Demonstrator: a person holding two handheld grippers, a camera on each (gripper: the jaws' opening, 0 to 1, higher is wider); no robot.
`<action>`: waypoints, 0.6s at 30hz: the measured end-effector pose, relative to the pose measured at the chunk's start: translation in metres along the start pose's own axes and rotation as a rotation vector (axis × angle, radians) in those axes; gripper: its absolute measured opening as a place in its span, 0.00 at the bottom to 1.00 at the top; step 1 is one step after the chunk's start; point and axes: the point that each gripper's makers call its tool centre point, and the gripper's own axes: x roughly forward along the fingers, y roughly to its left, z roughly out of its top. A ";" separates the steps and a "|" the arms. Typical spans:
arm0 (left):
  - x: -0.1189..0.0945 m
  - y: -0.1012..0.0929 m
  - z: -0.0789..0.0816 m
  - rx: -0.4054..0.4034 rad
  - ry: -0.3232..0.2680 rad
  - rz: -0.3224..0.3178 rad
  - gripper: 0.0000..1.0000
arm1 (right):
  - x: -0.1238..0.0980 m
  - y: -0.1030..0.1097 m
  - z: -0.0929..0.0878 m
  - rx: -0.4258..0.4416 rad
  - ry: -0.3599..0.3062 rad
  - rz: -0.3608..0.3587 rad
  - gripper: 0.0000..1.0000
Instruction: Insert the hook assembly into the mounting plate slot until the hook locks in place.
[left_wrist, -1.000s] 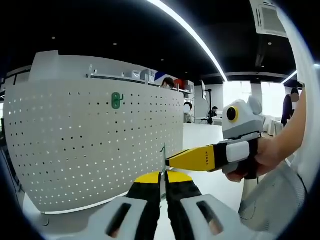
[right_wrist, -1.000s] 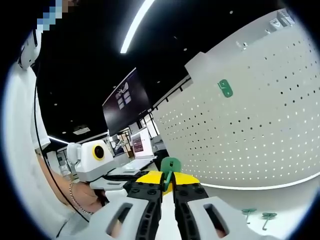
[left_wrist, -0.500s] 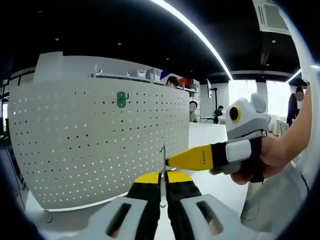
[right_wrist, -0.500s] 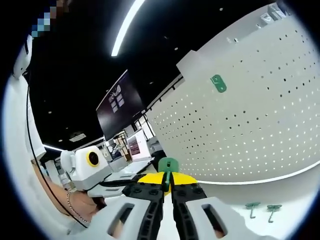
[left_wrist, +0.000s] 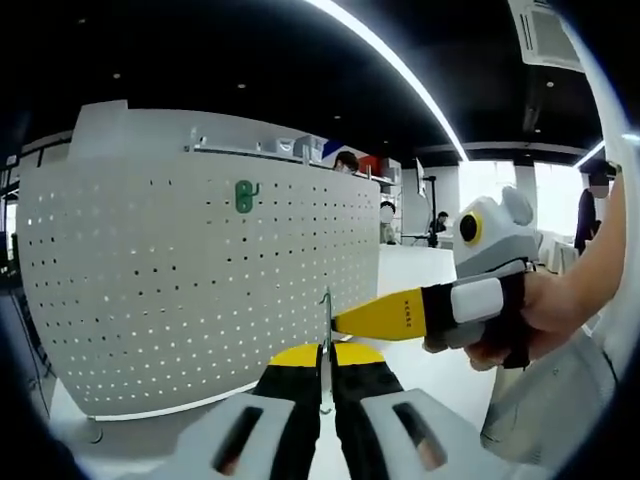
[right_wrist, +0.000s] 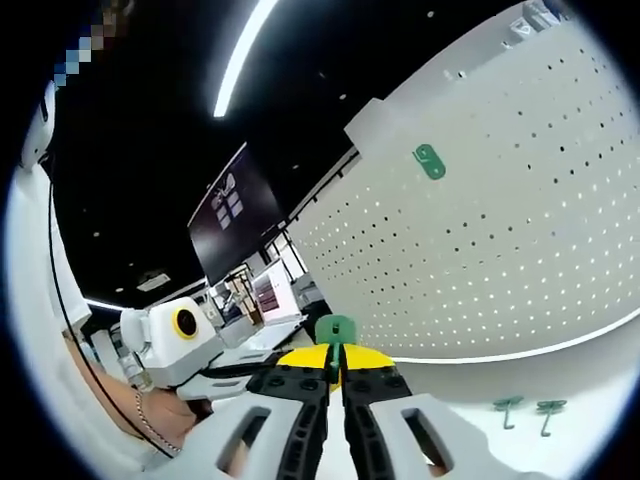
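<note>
A white pegboard (left_wrist: 150, 300) stands upright at the left of the left gripper view, with a green hook (left_wrist: 241, 196) mounted near its top. My left gripper (left_wrist: 326, 350) is shut on a thin metal hook (left_wrist: 325, 312) that stands up between its jaws. My right gripper (left_wrist: 345, 322) reaches in from the right, its yellow tip touching that hook. In the right gripper view, my right gripper (right_wrist: 336, 352) is shut on a small green mounting plate (right_wrist: 335, 328). The left gripper (right_wrist: 275, 352) meets it from the left. The pegboard (right_wrist: 520, 250) and its green hook (right_wrist: 430, 160) are at the right.
Two loose green hooks (right_wrist: 507, 408) (right_wrist: 545, 410) lie on the white table (right_wrist: 590, 400) in front of the pegboard's base. A person's hand (left_wrist: 545, 320) holds the right gripper. A dark screen (right_wrist: 230, 215) and desks stand far behind.
Both views have shifted slightly with the hands; the pegboard sits a little higher in the right gripper view. The two grippers stay together, both still shut on their parts.
</note>
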 end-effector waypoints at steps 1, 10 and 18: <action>0.000 0.000 0.000 0.005 0.001 0.000 0.02 | 0.000 0.001 0.000 -0.011 -0.001 0.001 0.00; 0.002 0.000 0.000 0.005 0.003 -0.002 0.02 | 0.000 -0.002 0.001 -0.013 0.013 -0.021 0.00; 0.002 0.002 -0.001 0.043 0.017 0.019 0.08 | 0.001 -0.001 -0.002 -0.004 0.036 -0.013 0.00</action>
